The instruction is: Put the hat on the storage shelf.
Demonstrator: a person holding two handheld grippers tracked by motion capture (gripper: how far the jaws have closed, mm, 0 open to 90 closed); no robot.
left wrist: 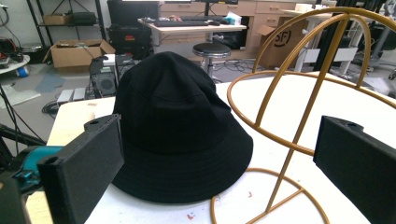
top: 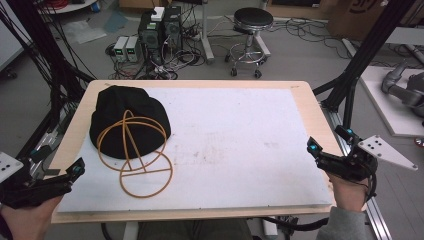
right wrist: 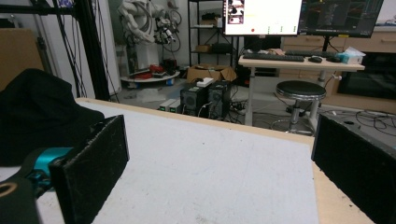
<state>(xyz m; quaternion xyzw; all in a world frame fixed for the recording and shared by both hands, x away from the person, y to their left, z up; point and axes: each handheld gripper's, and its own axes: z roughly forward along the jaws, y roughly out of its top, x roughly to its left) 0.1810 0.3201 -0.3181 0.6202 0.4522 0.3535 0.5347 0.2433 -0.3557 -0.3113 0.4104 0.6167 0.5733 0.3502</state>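
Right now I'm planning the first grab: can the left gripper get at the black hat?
Probably yes: the left gripper is open and the black hat lies straight ahead, the gold wire stand off beside it.

Black hat (top: 127,117), gold wire stand (top: 145,160), white table top (top: 240,140), black fingers (left wrist: 88,172)

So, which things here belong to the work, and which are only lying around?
Belonging to the work:
black hat
gold wire hat stand
left claw, open
right claw, open

Only around:
stool
computer towers
cardboard box
monitors
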